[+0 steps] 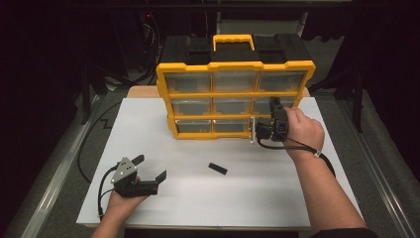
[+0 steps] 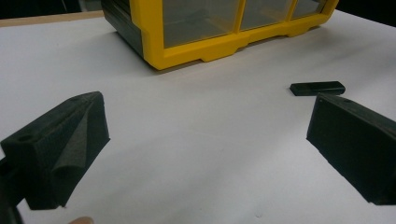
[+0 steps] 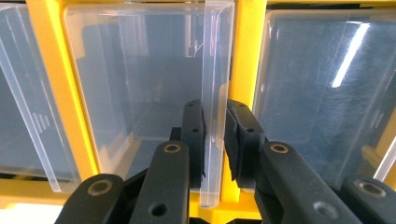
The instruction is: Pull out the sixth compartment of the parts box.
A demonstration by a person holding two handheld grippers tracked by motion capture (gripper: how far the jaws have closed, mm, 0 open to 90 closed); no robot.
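A drawer cabinet (image 1: 235,99) stands on the far middle of the desk (image 1: 198,198). A small flat bar (image 1: 217,168) lies on the desk in front of the cabinet, near the centre. The left gripper (image 1: 148,167) rests at the near left, left of the bar. The right gripper (image 1: 274,106) is at the cabinet's right-hand drawers, with a drawer's front lip (image 3: 212,93) between its fingers (image 3: 194,135).

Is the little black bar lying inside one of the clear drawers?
No, the little black bar lies on the white table, in front of the yellow organizer.
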